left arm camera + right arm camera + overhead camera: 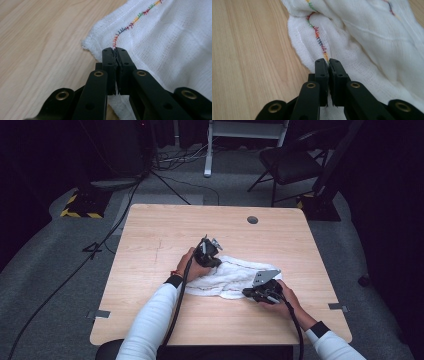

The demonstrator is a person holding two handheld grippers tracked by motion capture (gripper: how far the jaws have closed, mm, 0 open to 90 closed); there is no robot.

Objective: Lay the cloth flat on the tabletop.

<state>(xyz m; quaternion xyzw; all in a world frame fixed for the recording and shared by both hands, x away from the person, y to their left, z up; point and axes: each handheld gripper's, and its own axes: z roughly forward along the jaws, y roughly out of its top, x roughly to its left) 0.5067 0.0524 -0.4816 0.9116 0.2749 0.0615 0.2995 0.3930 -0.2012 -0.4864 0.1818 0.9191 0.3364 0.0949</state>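
At the centre of the frame, a white cloth [232, 277] lies crumpled on the wooden counter [150, 235], its stitched edges pinched by the closed left hand-held gripper [216, 242] and right hand-held gripper [248, 293].

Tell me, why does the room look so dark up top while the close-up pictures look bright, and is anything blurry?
High view: light falls on the table, the floor around fades to black. Left gripper view: the white cloth and its coloured stitching are sharp and evenly lit, while the left claw blurs nearer the lens. Right gripper view: the same; the right claw is soft at the bottom and no glare shows.
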